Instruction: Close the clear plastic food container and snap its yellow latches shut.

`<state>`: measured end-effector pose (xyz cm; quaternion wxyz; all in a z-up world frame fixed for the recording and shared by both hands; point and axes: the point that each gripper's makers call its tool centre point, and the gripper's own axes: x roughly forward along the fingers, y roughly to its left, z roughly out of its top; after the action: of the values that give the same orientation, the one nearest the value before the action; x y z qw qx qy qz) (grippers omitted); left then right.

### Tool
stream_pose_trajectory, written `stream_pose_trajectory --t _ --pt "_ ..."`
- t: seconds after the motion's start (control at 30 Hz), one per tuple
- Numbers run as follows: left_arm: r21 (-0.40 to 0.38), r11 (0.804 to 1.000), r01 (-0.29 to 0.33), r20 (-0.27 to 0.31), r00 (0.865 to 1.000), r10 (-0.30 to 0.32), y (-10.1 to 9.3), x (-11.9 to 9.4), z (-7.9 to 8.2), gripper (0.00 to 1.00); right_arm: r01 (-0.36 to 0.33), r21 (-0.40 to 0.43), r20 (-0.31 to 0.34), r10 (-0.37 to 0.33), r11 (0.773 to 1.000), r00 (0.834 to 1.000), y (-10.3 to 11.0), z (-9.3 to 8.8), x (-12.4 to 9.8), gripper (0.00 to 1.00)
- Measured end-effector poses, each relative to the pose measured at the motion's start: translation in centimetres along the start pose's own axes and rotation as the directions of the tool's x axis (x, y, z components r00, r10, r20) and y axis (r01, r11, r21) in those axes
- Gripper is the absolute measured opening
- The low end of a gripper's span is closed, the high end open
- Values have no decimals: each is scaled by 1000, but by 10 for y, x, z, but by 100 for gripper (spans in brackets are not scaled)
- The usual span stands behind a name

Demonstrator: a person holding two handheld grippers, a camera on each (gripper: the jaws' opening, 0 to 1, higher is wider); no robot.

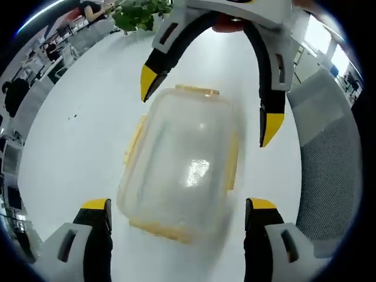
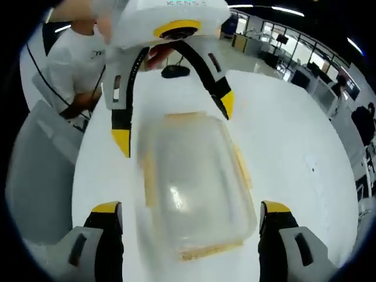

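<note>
Left gripper (image 1: 179,218), jaws rising from the near edge of the left gripper view, spread wide and released, one jaw at each side of the near end of the box (image 1: 179,170); whether the jaws touch the box cannot be told; box clear, lid on, resting on the white table (image 1: 76,135), its outline blurred; yellow latches (image 1: 134,141) visible along the left and right sides and at the far and near ends, whether snapped down cannot be told; right gripper (image 1: 211,111) entering from the far side, jaws apart and released, yellow tips straddling the far end of the box; green plant (image 1: 138,13) on the far part of the table; grey chair (image 1: 329,153) at right, beside the table

Right gripper (image 2: 191,226) in the right gripper view likewise wide apart, jaws flanking the near end of the box (image 2: 194,182); left gripper (image 2: 173,123) opposite, open, tips at either side of the far end; a hand (image 2: 158,56) partly seen behind it; person in a white shirt (image 2: 73,64) at far left; grey chair (image 2: 38,170) at left; a dark object (image 2: 175,71) on the table (image 2: 294,135) beyond the box, too blurred to identify
</note>
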<state>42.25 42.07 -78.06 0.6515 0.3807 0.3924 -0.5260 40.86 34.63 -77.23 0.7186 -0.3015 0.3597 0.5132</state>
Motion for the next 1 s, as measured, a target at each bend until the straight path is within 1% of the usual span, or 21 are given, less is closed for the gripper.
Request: stream_pose_trajectory --t 0.07,0.13,0.23,0.37,0.43,0.47,0.53,0.6,0.63,0.73,0.77,0.8,0.83,0.87,0.93,0.97,1.0 --pt "-11 1000 -5 4 1000 5 -1 -4 -3 94 13 20 17 -13 1000 1000 1 2 -4 97" --pt "-44 999 -18 34 999 19 0 -8 -4 94 23 38 35 -24 999 999 1 4 -8 97" --pt "-126 992 -23 98 995 35 -2 -16 -3 94 48 63 56 -51 997 997 0 6 -14 97" --pt "-193 980 -51 139 987 78 1 -23 -6 94 85 127 96 -98 988 991 -4 7 -22 97" --pt "-221 972 -78 143 983 111 2 -29 -10 93 103 157 119 -122 982 985 -6 8 -27 98" --pt "-226 971 -81 148 982 116 2 -30 -9 93 116 169 129 -139 979 982 -7 8 -29 98" --pt "-277 956 -91 191 970 148 1 -35 -8 93 131 226 167 -171 965 971 -10 11 -33 98" --pt "-300 949 -93 204 966 159 -1 -38 -12 93 142 264 189 -196 954 962 -10 11 -38 97" --pt "-310 946 -96 207 964 166 -1 -39 -14 93 155 292 201 -219 944 955 -11 11 -41 97" --pt "-362 928 -90 233 955 183 -4 -43 -17 92 158 342 235 -247 926 940 -9 11 -47 97" --pt "-383 919 -90 246 949 195 -4 -45 -18 92 158 353 239 -252 922 938 -9 10 -48 97" --pt "-400 912 -89 254 946 204 -4 -46 -19 92 158 378 249 -264 912 932 -8 9 -49 97" --pt "-421 903 -85 263 941 211 -5 -48 -21 92 158 390 257 -272 907 927 -9 8 -50 98" --pt "-445 892 -81 274 936 221 -4 -48 -21 92 161 397 262 -280 904 924 -9 7 -51 98" --pt "-496 866 -63 293 926 236 -6 -51 -22 91 162 429 275 -300 888 913 -8 7 -55 98" --pt "-515 855 -58 302 921 245 -7 -52 -22 91 163 446 279 -309 880 909 -8 6 -57 97" --pt "-538 841 -56 309 915 259 -6 -54 -24 91 167 468 286 -327 868 900 -8 6 -59 97"
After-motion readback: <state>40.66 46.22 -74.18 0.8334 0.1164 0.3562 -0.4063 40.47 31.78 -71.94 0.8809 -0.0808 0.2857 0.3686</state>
